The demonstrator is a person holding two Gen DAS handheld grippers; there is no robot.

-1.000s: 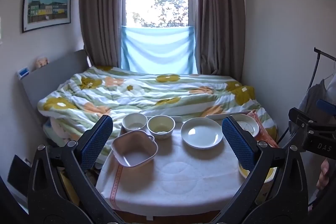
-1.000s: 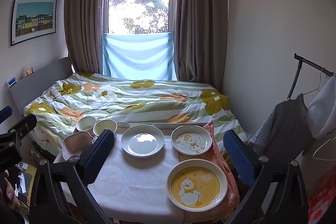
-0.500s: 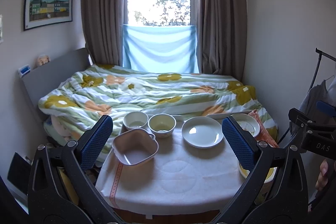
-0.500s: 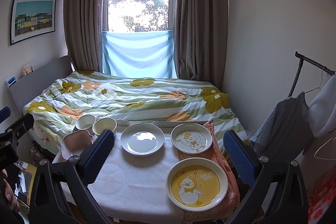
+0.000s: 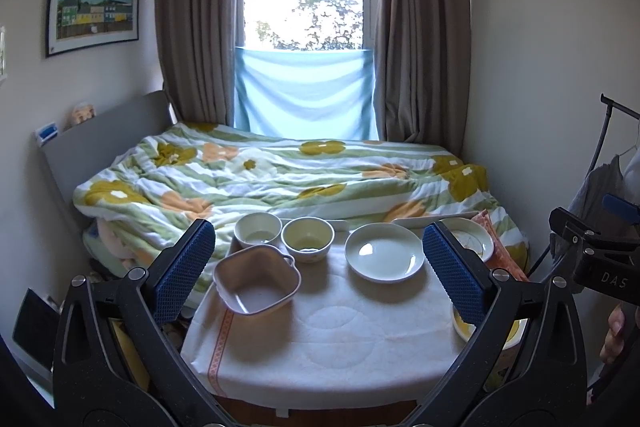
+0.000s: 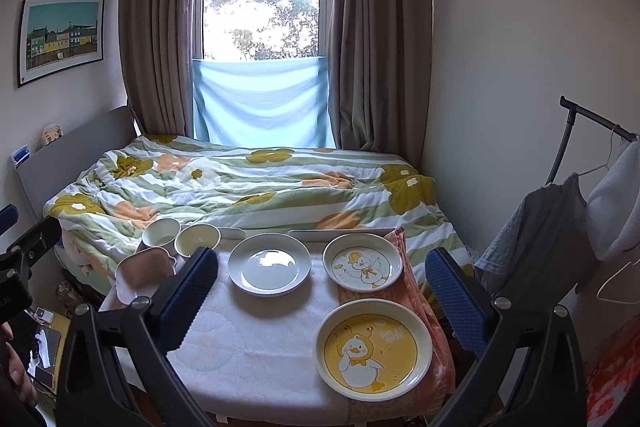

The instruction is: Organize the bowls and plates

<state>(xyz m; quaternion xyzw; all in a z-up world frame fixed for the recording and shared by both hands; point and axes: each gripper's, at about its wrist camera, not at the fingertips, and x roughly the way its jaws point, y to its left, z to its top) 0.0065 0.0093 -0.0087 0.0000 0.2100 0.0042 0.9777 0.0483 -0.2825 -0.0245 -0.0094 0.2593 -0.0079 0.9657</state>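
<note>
On the cloth-covered table [image 5: 332, 331] a pink square bowl [image 5: 258, 279] sits front left, with a white bowl [image 5: 258, 230] and a cream bowl [image 5: 307, 238] behind it. A plain white plate [image 5: 384, 253] [image 6: 269, 263] lies in the middle. At the right, a small duck plate [image 6: 362, 261] lies behind a larger yellow duck plate [image 6: 374, 349]. My left gripper [image 5: 320, 269] hovers open above the near table, holding nothing. My right gripper [image 6: 322, 299] is open too, over the right half and above the plates.
A bed with a flowered quilt [image 5: 280, 175] runs right behind the table up to the window. A clothes rack [image 6: 580, 187] with hanging garments stands at the right. An orange cloth [image 6: 420, 291] lies under the duck plates. Clutter sits on the floor at the left [image 6: 44, 339].
Both views have shifted only slightly; the dishes have not moved and both grippers stay open and empty.
</note>
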